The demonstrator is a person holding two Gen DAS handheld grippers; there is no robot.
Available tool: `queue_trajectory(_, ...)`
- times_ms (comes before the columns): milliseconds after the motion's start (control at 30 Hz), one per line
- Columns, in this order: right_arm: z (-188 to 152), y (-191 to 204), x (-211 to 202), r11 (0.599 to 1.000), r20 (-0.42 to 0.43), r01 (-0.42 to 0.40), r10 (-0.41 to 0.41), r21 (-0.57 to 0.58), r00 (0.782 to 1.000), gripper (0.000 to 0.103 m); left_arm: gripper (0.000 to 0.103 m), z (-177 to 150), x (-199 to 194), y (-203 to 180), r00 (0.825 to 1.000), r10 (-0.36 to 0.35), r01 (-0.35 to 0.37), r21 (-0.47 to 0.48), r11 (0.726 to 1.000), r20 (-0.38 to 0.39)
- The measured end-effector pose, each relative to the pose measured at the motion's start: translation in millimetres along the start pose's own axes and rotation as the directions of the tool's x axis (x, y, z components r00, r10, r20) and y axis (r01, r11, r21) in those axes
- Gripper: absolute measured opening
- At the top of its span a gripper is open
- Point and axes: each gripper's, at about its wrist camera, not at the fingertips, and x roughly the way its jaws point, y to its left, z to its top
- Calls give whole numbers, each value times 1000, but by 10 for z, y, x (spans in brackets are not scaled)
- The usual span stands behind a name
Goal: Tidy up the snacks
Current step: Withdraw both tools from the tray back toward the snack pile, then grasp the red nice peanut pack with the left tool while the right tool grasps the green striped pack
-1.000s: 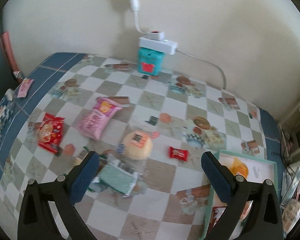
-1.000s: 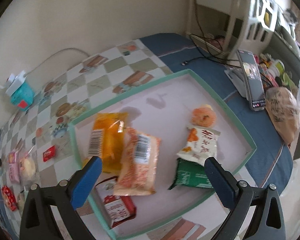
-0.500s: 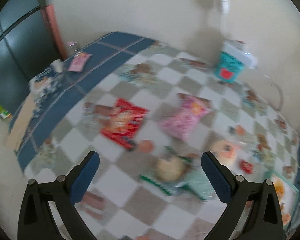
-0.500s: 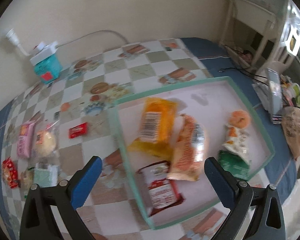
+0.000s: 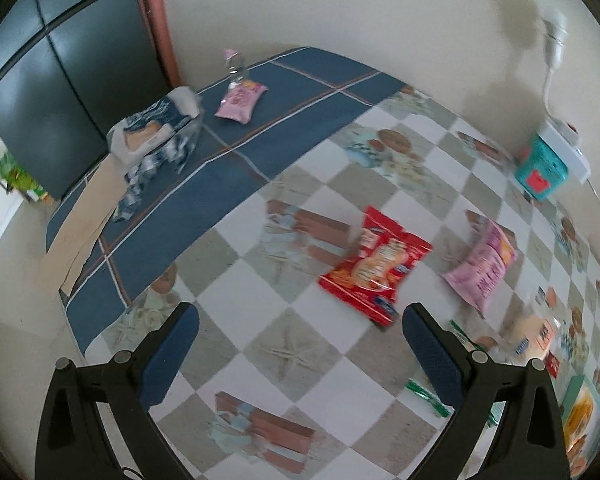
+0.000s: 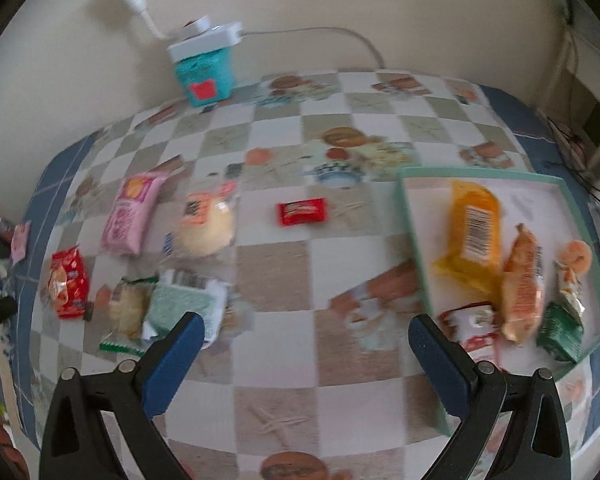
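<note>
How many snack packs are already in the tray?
6 in the green-rimmed tray: yellow bag, orange pack, red-and-white pack, round orange snack, white pouch, green pack. Others may hide underneath.

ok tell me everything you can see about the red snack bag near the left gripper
The red snack bag is a glossy, crinkled plastic pouch, sealed and puffy, with a picture of golden biscuits or crackers and a dark strip at one end. It lies flat and skewed on the checked tablecloth, apart from the pink bag beside it. It sits ahead of the open left gripper, nearer its right finger, untouched. Its print is too blurred to read.
</note>
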Motion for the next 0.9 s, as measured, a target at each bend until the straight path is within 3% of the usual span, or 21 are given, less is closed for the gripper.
queue_trajectory(267, -14, 252, 191, 997, -40, -81, 81, 0, 996, 103, 102, 100, 224, 207, 998, -48, 46, -54, 997, -38)
queue_trajectory(467, 16, 357, 358, 996, -66, -85, 85, -1, 994, 103, 102, 146, 376, 122, 994, -89, 85, -58, 995, -68)
queue_trajectory(667, 20, 475, 477, 995, -80, -98, 98, -8, 992, 103, 101, 158, 569, -130, 984, -146, 144, -28, 989, -97)
queue_trajectory(900, 26, 528, 606, 994, -97, -107, 107, 2, 990, 103, 101, 119, 798, -439, 989, -101, 109, 70, 992, -104)
